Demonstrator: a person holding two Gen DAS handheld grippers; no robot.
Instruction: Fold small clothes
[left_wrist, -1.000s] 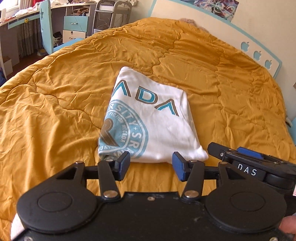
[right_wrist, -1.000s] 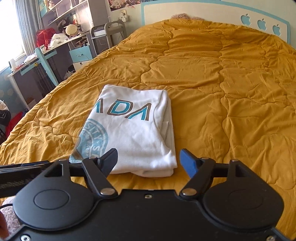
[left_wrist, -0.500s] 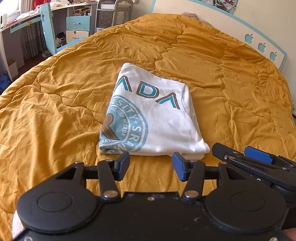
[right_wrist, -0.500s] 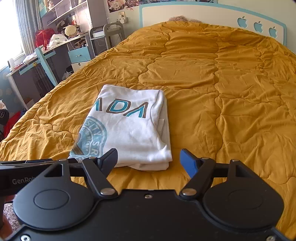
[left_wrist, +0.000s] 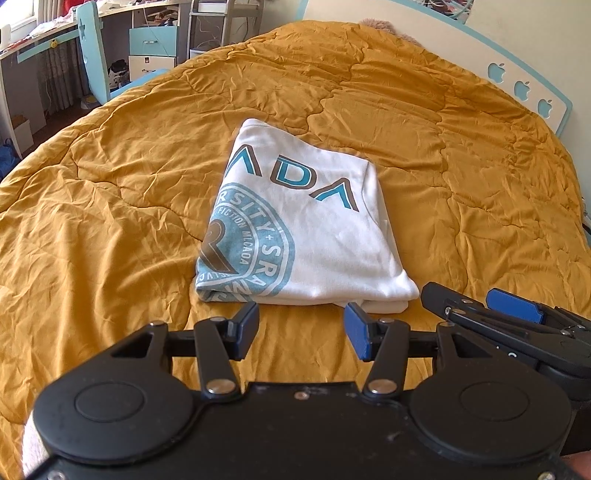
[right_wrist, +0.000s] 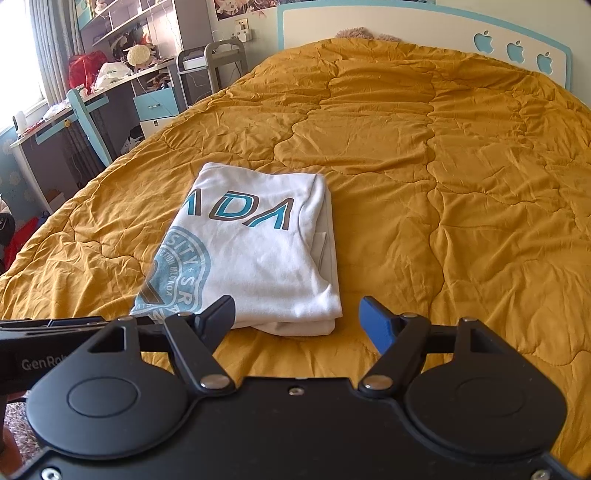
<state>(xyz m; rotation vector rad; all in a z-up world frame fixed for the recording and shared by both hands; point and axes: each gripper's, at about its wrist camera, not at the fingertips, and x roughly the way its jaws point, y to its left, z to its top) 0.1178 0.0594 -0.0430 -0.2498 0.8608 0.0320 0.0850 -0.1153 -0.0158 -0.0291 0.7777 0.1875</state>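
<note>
A folded white T-shirt (left_wrist: 314, 236) is lying on the bed (left_wrist: 461, 155); the left tool (left_wrist: 301, 330) and right tool (right_wrist: 297, 319) are hovering nearby, fingers apart, holding nothing.

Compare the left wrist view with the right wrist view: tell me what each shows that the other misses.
Left wrist only: the right gripper seen from the side, open, near the folded T-shirt's corner.

Right wrist only: cluttered shelves, a red bag on the desk, and the left gripper's side.

Both: the white printed T-shirt folded on the orange quilt, the apple-cutout headboard, the grey cart, each view's own open, empty gripper.
</note>
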